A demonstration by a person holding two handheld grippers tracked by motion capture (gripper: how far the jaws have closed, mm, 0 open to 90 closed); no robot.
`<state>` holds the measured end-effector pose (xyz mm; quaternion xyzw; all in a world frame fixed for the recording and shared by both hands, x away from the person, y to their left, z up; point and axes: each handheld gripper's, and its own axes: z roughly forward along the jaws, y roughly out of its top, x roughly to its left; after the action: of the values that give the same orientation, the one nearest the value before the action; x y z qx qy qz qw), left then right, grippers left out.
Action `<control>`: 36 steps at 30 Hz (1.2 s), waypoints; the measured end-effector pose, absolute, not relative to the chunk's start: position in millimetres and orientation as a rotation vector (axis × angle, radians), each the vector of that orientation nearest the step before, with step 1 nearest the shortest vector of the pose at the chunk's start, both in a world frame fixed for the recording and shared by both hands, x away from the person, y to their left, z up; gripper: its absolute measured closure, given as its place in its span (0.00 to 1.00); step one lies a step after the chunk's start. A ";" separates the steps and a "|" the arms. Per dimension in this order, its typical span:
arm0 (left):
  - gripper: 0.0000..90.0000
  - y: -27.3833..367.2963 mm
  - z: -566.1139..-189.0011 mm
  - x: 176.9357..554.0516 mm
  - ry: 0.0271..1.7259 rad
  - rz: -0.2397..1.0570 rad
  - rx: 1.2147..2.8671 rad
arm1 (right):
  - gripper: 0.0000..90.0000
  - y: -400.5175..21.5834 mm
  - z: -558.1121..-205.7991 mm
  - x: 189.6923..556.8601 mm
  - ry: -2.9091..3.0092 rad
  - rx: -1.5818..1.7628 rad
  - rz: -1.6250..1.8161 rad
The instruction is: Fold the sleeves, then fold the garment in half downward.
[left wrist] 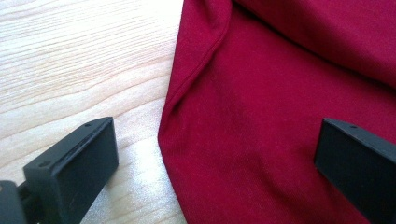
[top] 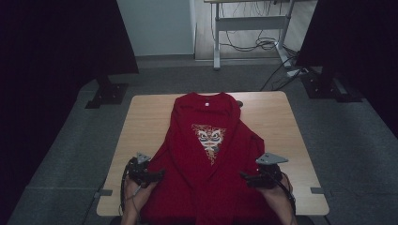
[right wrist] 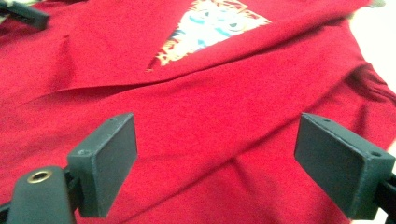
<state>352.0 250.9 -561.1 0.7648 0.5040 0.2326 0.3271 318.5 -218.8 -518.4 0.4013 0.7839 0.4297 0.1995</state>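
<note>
Here, a red shirt [top: 206, 159] lay on the table [top: 145, 117], both sides folded inward; the left gripper [left wrist: 215, 158] and right gripper [right wrist: 217, 163] stood wide open, empty.

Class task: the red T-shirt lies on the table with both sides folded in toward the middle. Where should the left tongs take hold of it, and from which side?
Probably the folded left edge of the red T-shirt, approached from the bare table side. The left tongs already stand open astride that edge, which lies doubled and slightly raised, so one jaw could slide under from the wood.
</note>
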 end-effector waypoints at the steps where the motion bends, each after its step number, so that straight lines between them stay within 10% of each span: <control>1: 0.00 250.9 -561.1 352.0 1.320 0.609 2.003 | 0.14 -218.8 -518.4 318.5 2.192 1.122 1.201; 36: 0.07 251.3 -557.8 352.4 1.296 0.603 2.002 | 0.10 -269.4 -568.9 338.8 2.154 1.319 0.999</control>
<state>352.4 251.3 -557.8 0.7670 0.4964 0.2309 0.3345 338.8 -269.4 -568.9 0.4747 0.7751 0.3594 0.2113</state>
